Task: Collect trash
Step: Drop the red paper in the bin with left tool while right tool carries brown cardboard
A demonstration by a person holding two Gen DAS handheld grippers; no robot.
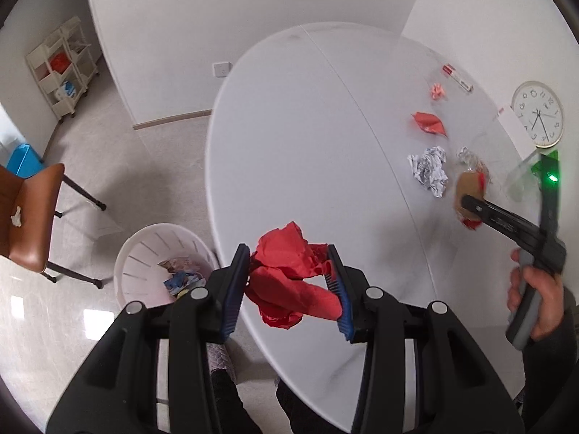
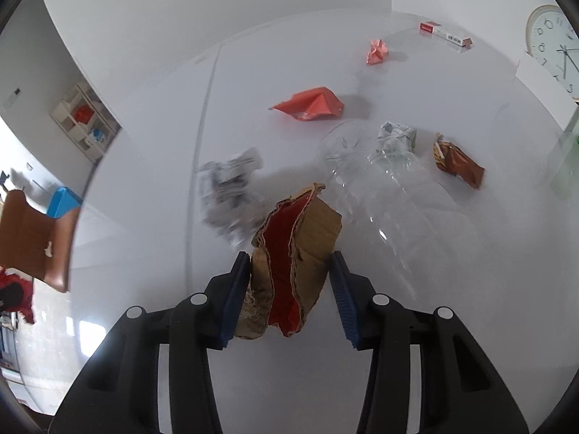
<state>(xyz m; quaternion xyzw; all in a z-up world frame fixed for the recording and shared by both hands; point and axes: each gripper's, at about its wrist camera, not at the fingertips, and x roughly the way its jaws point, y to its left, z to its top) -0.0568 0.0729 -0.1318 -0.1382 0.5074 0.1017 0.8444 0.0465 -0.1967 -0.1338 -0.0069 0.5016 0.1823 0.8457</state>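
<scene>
My left gripper (image 1: 288, 253) is shut on a crumpled red paper (image 1: 289, 282), held over the near edge of the white table (image 1: 307, 144). Just to its left a white slotted waste basket (image 1: 144, 264) stands on the floor with some litter inside. In the right wrist view, my right gripper (image 2: 289, 258) has both blue pads pressed on a torn brown cardboard piece with a red lining (image 2: 300, 253), low over the table. The left wrist view shows that same cardboard (image 1: 466, 184) at the right gripper's tip, with a hand on the handle.
More litter lies on the table: crumpled newspaper (image 2: 228, 188), a clear plastic bottle (image 2: 391, 195), an orange pouch (image 2: 311, 105), a brown wrapper (image 2: 459, 166), a pink wad (image 2: 377, 51), a red-and-white box (image 2: 445, 34). A clock (image 1: 539, 114) leans at the far right. A brown chair (image 1: 32, 217) stands beyond the basket.
</scene>
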